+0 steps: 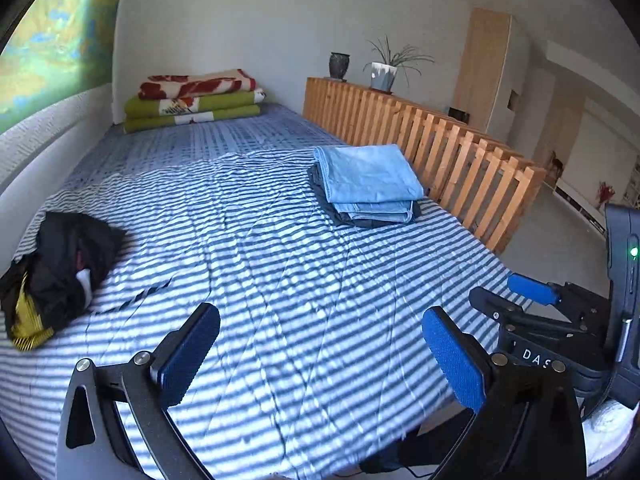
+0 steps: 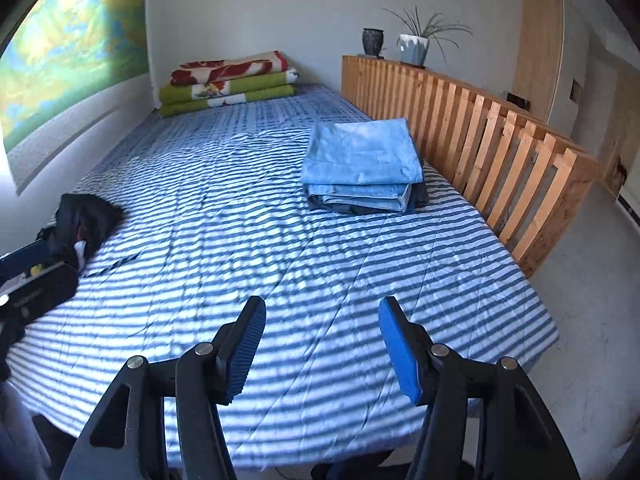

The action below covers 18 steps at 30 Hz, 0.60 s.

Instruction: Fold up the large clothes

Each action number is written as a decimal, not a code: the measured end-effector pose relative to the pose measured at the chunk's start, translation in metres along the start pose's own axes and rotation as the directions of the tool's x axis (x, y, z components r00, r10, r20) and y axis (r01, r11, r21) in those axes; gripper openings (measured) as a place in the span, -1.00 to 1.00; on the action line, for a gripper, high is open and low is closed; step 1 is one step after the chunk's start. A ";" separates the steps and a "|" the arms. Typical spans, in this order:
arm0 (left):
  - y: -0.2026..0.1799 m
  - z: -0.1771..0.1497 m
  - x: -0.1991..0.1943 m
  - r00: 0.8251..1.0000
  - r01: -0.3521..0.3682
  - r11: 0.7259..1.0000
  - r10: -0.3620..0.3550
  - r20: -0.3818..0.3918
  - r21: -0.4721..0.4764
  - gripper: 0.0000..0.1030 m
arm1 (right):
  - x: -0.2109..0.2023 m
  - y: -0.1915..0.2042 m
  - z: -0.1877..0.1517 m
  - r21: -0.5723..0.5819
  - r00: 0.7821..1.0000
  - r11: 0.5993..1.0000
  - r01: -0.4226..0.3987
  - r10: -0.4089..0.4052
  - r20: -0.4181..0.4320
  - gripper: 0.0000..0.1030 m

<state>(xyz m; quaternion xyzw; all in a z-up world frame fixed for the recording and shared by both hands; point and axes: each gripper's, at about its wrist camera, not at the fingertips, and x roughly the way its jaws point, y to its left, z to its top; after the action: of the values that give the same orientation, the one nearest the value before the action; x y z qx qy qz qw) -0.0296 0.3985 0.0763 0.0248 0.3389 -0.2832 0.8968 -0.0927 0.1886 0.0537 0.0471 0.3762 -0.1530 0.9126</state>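
The blue-and-white striped bedcover (image 1: 280, 248) spreads wide before me, bare in the middle. On its far right, beside the wooden slat rail (image 2: 500, 128), sits the stack of folded light-blue clothes (image 2: 360, 168). The crumpled black garment with yellow trim (image 1: 56, 276) lies at the left edge, unfolded, likely next. It lies up and left of my left claw (image 1: 324, 356), the nearer one. My right claw (image 2: 322, 348) sits well apart from it. Both claws are spread, pinching nothing.
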 end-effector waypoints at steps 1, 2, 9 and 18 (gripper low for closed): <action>-0.002 -0.010 -0.010 1.000 0.002 1.000 -0.002 -0.005 -0.006 0.99 | -0.008 0.003 -0.007 0.006 1.000 1.000 0.001 -0.001 0.006 0.10; -0.002 -0.021 -0.018 1.000 0.006 1.000 -0.006 -0.018 -0.012 0.99 | -0.016 0.006 -0.015 0.013 1.000 1.000 0.000 0.000 0.010 0.11; -0.007 -0.071 -0.059 0.997 -0.013 0.999 0.011 -0.070 -0.030 0.99 | -0.053 0.029 -0.057 -0.014 1.000 1.000 0.015 -0.014 0.016 0.13; 0.006 -0.080 -0.086 0.997 -0.078 0.994 0.075 -0.034 -0.075 0.99 | -0.069 0.040 -0.066 -0.043 0.999 0.999 0.010 -0.008 0.037 0.14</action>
<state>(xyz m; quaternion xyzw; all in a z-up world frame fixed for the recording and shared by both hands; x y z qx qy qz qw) -0.1269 0.4649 0.0675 0.0081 0.3622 -0.2353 0.9019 -0.1710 0.2563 0.0534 0.0229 0.3629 -0.1497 0.9194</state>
